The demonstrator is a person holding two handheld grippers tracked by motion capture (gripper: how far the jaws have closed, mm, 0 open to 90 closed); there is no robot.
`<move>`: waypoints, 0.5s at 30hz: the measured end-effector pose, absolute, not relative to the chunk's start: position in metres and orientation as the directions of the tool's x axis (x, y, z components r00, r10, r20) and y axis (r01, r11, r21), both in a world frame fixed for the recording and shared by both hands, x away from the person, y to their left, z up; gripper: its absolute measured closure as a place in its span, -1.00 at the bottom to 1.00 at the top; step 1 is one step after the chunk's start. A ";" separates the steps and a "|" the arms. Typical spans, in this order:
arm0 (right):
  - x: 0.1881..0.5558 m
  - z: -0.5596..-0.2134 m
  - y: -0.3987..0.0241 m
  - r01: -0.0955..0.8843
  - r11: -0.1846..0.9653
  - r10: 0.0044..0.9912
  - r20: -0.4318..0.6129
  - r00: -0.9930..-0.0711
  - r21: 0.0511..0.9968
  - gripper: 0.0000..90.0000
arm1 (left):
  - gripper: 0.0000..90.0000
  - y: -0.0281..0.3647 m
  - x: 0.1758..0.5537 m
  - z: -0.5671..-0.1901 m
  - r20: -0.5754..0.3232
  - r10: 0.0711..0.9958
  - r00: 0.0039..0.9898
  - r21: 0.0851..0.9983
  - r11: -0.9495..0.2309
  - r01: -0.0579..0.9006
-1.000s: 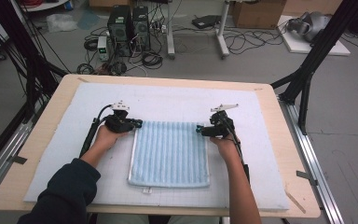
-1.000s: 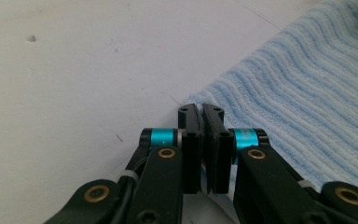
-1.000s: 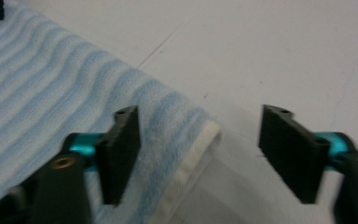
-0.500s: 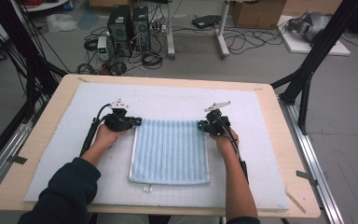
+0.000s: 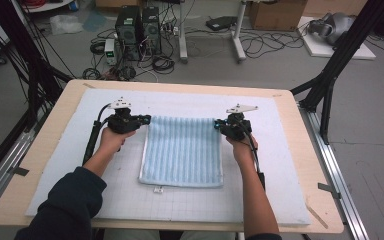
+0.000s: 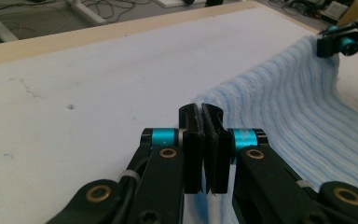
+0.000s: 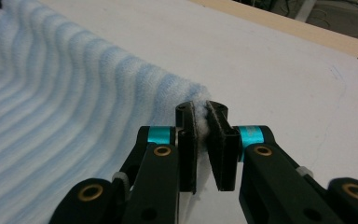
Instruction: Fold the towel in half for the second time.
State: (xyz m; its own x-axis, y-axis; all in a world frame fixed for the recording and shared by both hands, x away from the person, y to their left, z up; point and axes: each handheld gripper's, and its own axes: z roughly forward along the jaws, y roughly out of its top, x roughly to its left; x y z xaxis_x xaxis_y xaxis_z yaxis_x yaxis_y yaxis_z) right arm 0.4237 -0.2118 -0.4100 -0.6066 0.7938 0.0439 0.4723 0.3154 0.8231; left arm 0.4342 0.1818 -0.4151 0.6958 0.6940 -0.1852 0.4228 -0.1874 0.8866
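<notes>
A light blue ribbed towel (image 5: 182, 150) lies on the white mat in the middle of the table. My left gripper (image 5: 147, 120) is shut on the towel's far left corner; in the left gripper view the jaws (image 6: 203, 116) pinch the cloth edge of the towel (image 6: 284, 107). My right gripper (image 5: 217, 125) is shut on the far right corner, and in the right gripper view its jaws (image 7: 201, 114) clamp a fold of the towel (image 7: 74, 93). Both far corners are raised a little off the mat. The right gripper (image 6: 342, 42) shows far off in the left gripper view.
The white gridded mat (image 5: 280, 165) covers most of the wooden table (image 5: 300, 115). Beyond the far edge the floor holds computer towers (image 5: 137, 25), cables and black frame legs (image 5: 330, 80). A small tag (image 5: 158, 189) lies at the towel's near edge.
The right gripper moved in to the towel's far right corner and closed on it. The left gripper has lifted its corner slightly.
</notes>
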 end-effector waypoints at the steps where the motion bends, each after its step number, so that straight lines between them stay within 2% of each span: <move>1: 0.420 -0.409 -0.213 0.462 0.319 0.788 0.039 -0.614 0.828 0.84 | 0.92 0.182 0.427 -0.412 -0.162 0.681 0.714 0.888 -0.215 0.407; 10: 0.386 -0.406 -0.220 0.430 0.290 0.762 0.065 -0.644 0.855 0.84 | 0.92 0.190 0.398 -0.410 -0.155 0.649 0.745 0.911 -0.198 0.362; 15: 0.366 -0.406 -0.219 0.417 0.312 0.748 0.049 -0.662 0.854 0.84 | 0.92 0.195 0.378 -0.415 -0.163 0.630 0.760 0.913 -0.195 0.358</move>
State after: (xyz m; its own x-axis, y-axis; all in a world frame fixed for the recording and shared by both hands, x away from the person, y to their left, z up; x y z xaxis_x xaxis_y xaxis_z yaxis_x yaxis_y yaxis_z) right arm 0.3665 -0.2192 -0.4060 -0.6616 0.7482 0.0495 0.4166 0.3119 0.8539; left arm 0.3777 0.1948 -0.4150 0.7597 0.6296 -0.1627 0.3575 -0.1954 0.9132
